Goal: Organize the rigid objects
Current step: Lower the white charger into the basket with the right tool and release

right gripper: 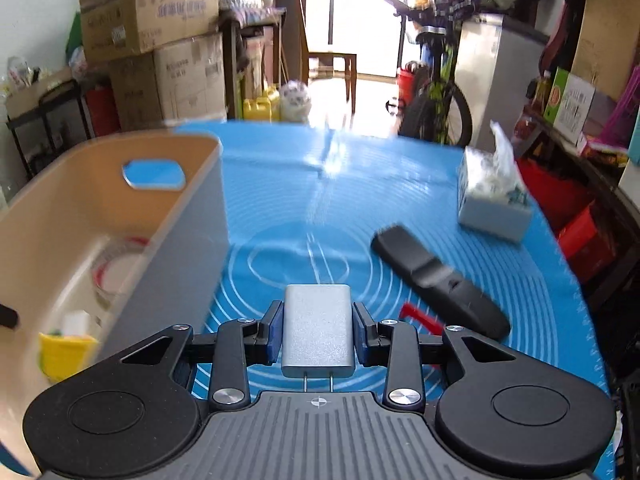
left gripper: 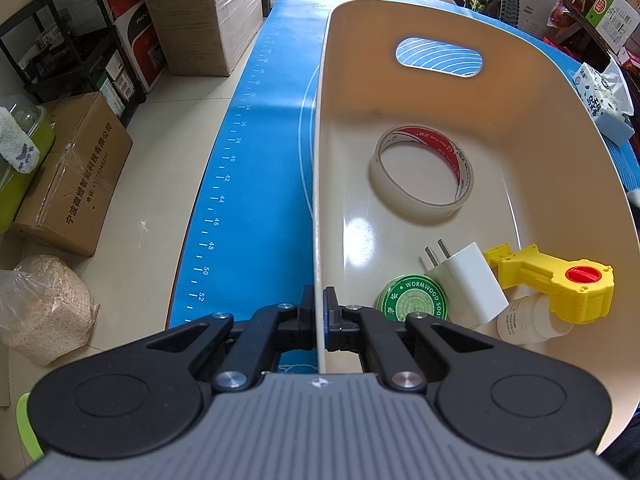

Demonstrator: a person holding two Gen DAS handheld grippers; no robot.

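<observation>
Bin [left gripper: 560,128] holds five items; your left gripper [left gripper: 319,316] pinches its rim; right gripper [right gripper: 318,330] grips grey charger [right gripper: 318,330] (black remote [right gripper: 436,280] at two o'clock remains).

A tissue box [right gripper: 494,204] stood near the right edge of the blue mat [right gripper: 360,184]. Beyond the mat's far edge were stacked cardboard boxes [right gripper: 160,36], yellow jugs [right gripper: 262,108] and a bicycle [right gripper: 436,96].
</observation>
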